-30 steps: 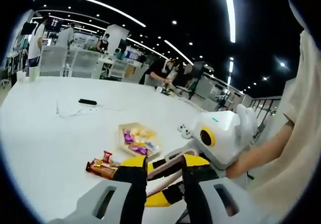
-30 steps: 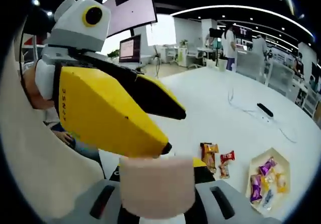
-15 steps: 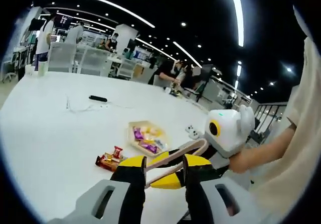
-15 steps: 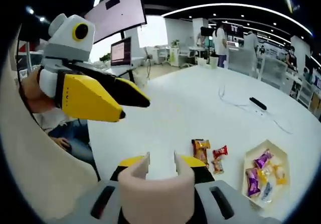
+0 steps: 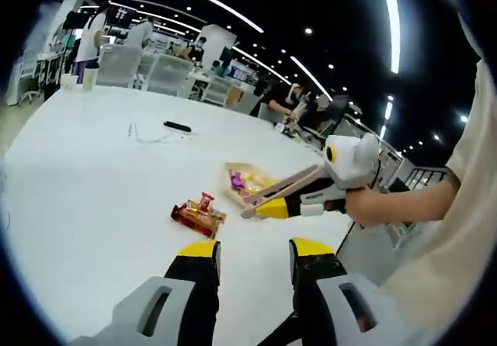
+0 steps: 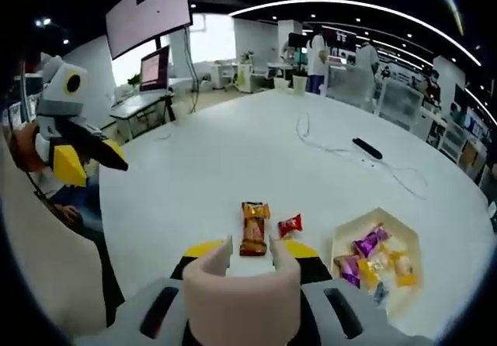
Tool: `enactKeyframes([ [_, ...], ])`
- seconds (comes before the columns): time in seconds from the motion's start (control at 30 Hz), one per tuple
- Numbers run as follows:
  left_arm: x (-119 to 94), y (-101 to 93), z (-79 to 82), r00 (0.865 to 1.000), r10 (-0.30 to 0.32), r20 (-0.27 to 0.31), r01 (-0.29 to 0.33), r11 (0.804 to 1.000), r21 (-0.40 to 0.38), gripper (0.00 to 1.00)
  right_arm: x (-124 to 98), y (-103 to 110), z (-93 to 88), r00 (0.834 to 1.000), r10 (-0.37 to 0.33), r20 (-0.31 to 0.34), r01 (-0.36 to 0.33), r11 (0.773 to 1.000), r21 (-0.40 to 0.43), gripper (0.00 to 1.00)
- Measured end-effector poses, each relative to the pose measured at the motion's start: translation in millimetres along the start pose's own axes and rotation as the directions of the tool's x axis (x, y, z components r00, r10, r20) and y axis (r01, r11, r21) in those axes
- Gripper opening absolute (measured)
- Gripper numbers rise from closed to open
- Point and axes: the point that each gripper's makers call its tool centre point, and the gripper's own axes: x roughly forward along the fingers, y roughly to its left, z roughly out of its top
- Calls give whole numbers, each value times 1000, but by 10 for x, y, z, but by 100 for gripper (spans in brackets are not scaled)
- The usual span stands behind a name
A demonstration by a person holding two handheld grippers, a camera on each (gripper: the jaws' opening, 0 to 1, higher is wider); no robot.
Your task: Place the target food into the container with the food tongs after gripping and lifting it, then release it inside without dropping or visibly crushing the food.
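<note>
At the frame centre of the right gripper view the right tool (image 6: 250, 247) is clamped on pink food tongs (image 6: 241, 299), with two wrapped snacks (image 6: 254, 227) on the white worktop (image 6: 233, 160) just beyond, a candy-filled tray (image 6: 378, 262) at lower right, and the left tool (image 5: 252, 251), probably empty, jaws apart.

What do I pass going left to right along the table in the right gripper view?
Left gripper → orange snack packet → small red candy → hexagonal tray of wrapped candies.
</note>
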Motion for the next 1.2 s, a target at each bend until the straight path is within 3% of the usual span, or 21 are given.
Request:
enactKeyframes([
  [0.17,14,-40,-85,1000,-5,-10,5,1000,-21,35,143,-132,43,1000,-10,-15,9,1000,-19,25],
  [0.37,1,-8,-145,1000,3,-17,-3,999,-34,34,276,-145,84,1000,6,-28,-7,999,-52,25],
  [0.67,-52,133,-219,999,30,-26,-32,997,-67,34,422,-365,-184,995,-1,-102,-4,999,-52,25],
  [1.2,-3,149,-280,999,21,-46,-26,995,-101,35,668,-417,-411,983,11,-184,-28,996,-89,23],
])
